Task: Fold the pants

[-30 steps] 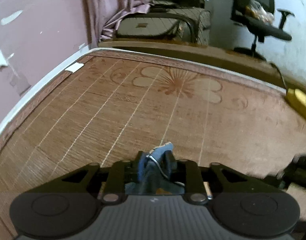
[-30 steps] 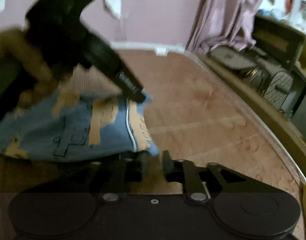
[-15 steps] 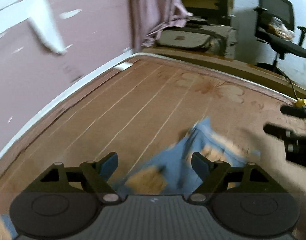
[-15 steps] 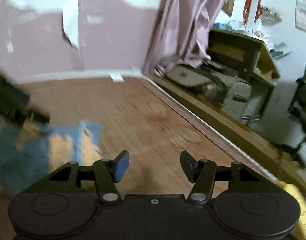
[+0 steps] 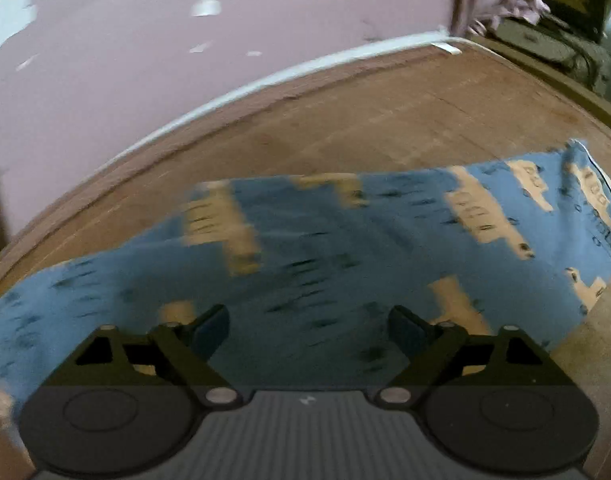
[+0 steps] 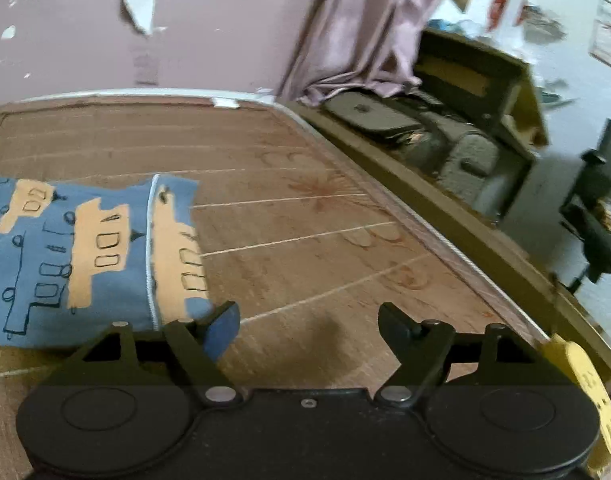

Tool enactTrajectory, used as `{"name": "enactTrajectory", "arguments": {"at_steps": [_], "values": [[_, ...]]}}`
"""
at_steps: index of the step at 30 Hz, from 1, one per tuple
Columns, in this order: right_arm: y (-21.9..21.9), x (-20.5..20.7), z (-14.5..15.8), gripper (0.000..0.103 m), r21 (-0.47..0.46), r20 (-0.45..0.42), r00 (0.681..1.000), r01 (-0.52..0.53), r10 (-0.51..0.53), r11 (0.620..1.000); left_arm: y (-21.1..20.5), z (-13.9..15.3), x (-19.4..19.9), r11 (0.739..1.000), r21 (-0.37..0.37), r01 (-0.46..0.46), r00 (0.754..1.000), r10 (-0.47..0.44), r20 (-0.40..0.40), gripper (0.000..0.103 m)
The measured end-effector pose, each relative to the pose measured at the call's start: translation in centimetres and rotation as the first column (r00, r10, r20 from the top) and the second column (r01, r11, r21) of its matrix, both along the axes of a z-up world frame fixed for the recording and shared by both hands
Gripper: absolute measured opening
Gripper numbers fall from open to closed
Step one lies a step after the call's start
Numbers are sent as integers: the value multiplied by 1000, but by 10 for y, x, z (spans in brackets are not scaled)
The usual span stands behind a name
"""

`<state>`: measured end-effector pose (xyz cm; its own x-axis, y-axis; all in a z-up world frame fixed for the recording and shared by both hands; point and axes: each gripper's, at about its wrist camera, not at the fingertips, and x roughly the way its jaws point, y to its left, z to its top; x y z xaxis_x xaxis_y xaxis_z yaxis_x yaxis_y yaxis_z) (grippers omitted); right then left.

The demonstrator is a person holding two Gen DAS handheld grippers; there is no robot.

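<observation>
The pants [image 5: 325, 240] are blue with tan boat prints and lie flat across the brown woven mat [image 5: 385, 120], stretching from lower left to right in the left wrist view. My left gripper [image 5: 307, 326] is open and empty just above the cloth. In the right wrist view the right end of the pants [image 6: 89, 256], with a white seam, lies at the left. My right gripper [image 6: 307, 320] is open and empty over bare mat [image 6: 325, 240], its left finger beside the cloth's corner.
A pink wall [image 5: 145, 60] borders the mat's far side. A mauve curtain [image 6: 357, 32], bags [image 6: 385, 124] and a wooden shelf [image 6: 477, 76] stand past the mat's right edge. An office chair [image 6: 601, 208] is at the far right. A yellow object [image 6: 585, 384] lies at lower right.
Both grippers were shut on the pants a second ago and opened, letting them go. The pants now lie spread on the mat. Both grippers have pulled back and swung left.
</observation>
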<state>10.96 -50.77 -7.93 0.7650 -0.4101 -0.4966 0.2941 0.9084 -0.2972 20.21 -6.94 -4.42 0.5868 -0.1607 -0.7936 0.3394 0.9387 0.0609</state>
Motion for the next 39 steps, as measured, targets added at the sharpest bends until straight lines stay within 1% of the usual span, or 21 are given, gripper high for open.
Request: {"name": "enactTrajectory", "arguments": {"at_steps": [3,7,10,13,15,16,19,20,21,22,23,24,26,28,30,31,34,35,36,38,39], "values": [[13,-18,16,89,12,104,994,-21,19,1000,35,23,-4,1000,-17,1,997,0,72,90],[43,-12,31,96,147,122,987,-124,106,981,68,47,23,998,-64,-14,993,21,114,90],[75,17,35,95,232,93,972,-230,214,945,67,54,58,995,-101,-9,994,20,107,90],[117,56,39,91,284,77,925,-379,373,881,56,48,94,994,-103,43,997,-36,67,82],[149,83,41,81,294,42,873,-475,486,829,46,37,114,994,-81,78,997,-77,16,60],[162,94,44,79,288,31,844,-520,535,804,40,31,125,994,-64,91,996,-92,-13,56],[193,121,46,73,289,6,740,-646,673,707,35,15,135,990,-37,140,989,-141,-46,54],[200,126,45,67,299,-2,716,-666,698,684,35,10,136,987,-35,158,985,-160,-62,54],[206,128,42,60,313,-12,700,-676,714,667,38,5,135,985,-39,170,982,-172,-81,50],[209,129,37,55,333,-23,690,-677,724,656,39,0,137,983,-48,177,978,-181,-105,42],[211,130,33,45,355,-32,682,-675,730,646,42,-4,139,982,-54,183,974,-189,-124,14],[212,130,26,38,379,-44,673,-672,738,636,43,-6,139,981,-39,188,976,-191,-109,7],[218,126,13,30,380,-64,664,-674,745,634,43,-4,139,977,-35,211,974,-213,-81,5],[216,119,8,27,346,-47,665,-689,746,637,42,-3,139,983,4,184,982,-184,-32,5],[212,115,8,29,298,-49,692,-679,721,671,38,-3,137,984,55,172,985,-173,14,5],[210,115,6,31,280,-58,719,-654,693,703,35,-7,136,983,80,167,985,-169,17,5],[186,114,7,43,356,-44,784,-567,619,743,31,-9,132,977,126,170,984,-175,30,8],[177,110,9,51,341,-51,814,-530,579,776,30,-7,130,976,134,170,984,-175,27,11],[166,105,11,62,297,-69,855,-474,513,829,28,-6,129,976,145,164,985,-169,23,13],[138,97,8,73,274,-115,917,-340,382,900,24,-3,128,972,183,148,988,-152,9,15],[114,89,10,73,345,-102,934,-290,343,893,23,-2,127,971,196,137,990,-141,3,16]]}}
